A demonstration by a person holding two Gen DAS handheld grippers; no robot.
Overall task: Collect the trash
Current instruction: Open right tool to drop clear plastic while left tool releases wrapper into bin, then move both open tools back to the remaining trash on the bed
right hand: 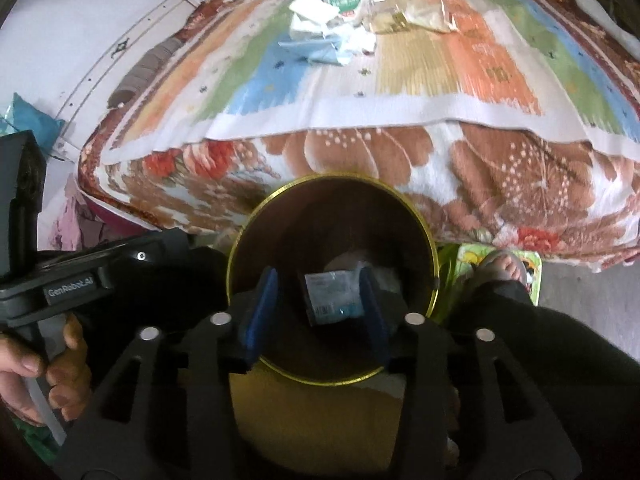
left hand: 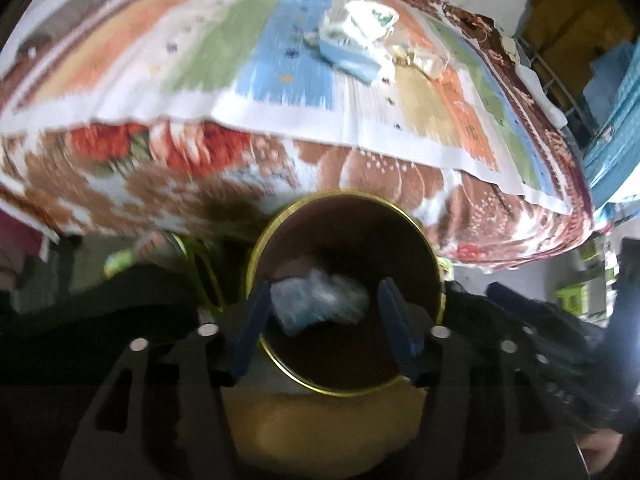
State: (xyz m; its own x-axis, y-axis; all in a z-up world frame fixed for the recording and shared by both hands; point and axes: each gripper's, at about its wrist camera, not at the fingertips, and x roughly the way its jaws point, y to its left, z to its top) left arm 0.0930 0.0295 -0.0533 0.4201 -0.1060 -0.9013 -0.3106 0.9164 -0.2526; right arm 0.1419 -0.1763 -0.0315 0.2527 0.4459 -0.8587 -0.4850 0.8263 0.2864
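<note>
A round bin with a gold rim [left hand: 256, 256] [right hand: 236, 256] and dark inside stands on the floor against the bed. My left gripper [left hand: 324, 308] is open over its mouth, with a blurred clear and blue plastic wrapper [left hand: 316, 300] between the blue fingers, loose inside the bin. My right gripper [right hand: 320, 300] is open over the same bin, with a bluish printed packet [right hand: 332, 296] between its fingers, touching the right one. A pile of trash lies on the bed: white and blue wrappers [left hand: 352, 40] [right hand: 324, 36] and a clear bag [right hand: 428, 16].
The bed carries a striped mat [left hand: 200, 60] [right hand: 440, 72] over a floral blanket [right hand: 520, 184]. The left gripper's handle and a hand [right hand: 48, 360] show at left in the right wrist view. A sandalled foot [right hand: 500, 268] stands right of the bin. A metal rack [left hand: 556, 80] is beyond the bed.
</note>
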